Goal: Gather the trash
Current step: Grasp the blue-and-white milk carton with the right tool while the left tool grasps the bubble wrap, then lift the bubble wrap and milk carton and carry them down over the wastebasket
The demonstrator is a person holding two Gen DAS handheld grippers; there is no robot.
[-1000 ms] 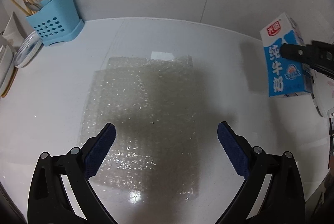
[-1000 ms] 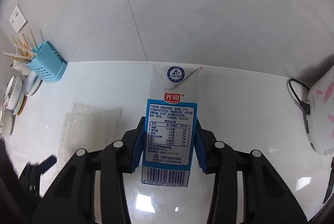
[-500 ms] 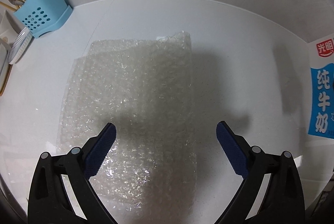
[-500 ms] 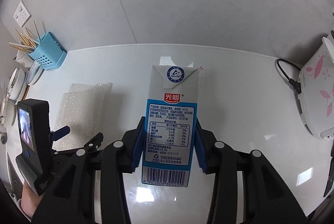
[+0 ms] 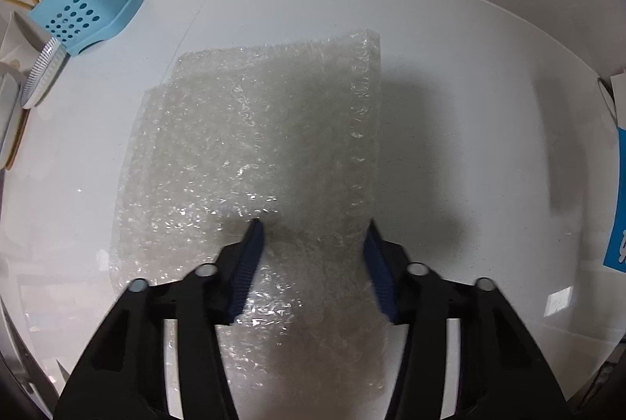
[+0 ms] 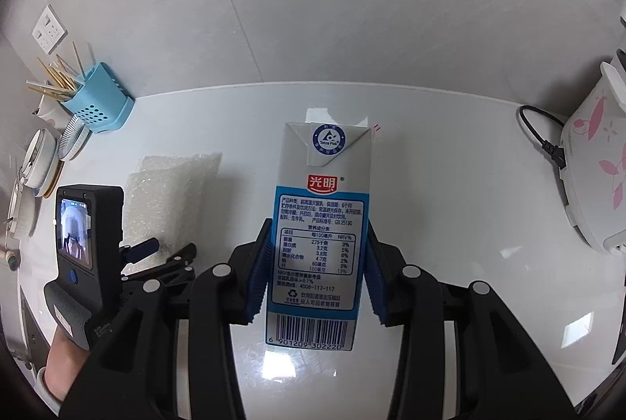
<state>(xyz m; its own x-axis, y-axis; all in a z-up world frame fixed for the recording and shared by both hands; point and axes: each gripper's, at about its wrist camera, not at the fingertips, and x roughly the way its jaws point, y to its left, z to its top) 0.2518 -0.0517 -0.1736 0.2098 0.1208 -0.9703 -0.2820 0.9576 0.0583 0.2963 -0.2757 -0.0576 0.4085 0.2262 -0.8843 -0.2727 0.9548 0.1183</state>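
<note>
Two pieces of trash are in hand at once. Our right gripper (image 6: 317,275) is clenched on the milk carton (image 6: 319,224), pads flat on its narrow sides and the carton upright above the counter (image 6: 450,193), which keeps it from tipping if anything is left inside; we cannot tell whether it is empty. Our left gripper (image 5: 313,263) points steeply down onto the bubble wrap (image 5: 254,146), which lies flat on the counter left of the carton. Its jaws have just been closing, and a bunched fold of wrap now sits between the pads; a thin flat sheet has to be gathered like this to be lifted. Whether the pinch is firm yet, we judge uncertain. At the back left, a blue holder (image 6: 99,107) stands against the wall with chopsticks (image 6: 58,79) in it, beside stacked dishes (image 6: 43,161). No bin is in view.
</note>
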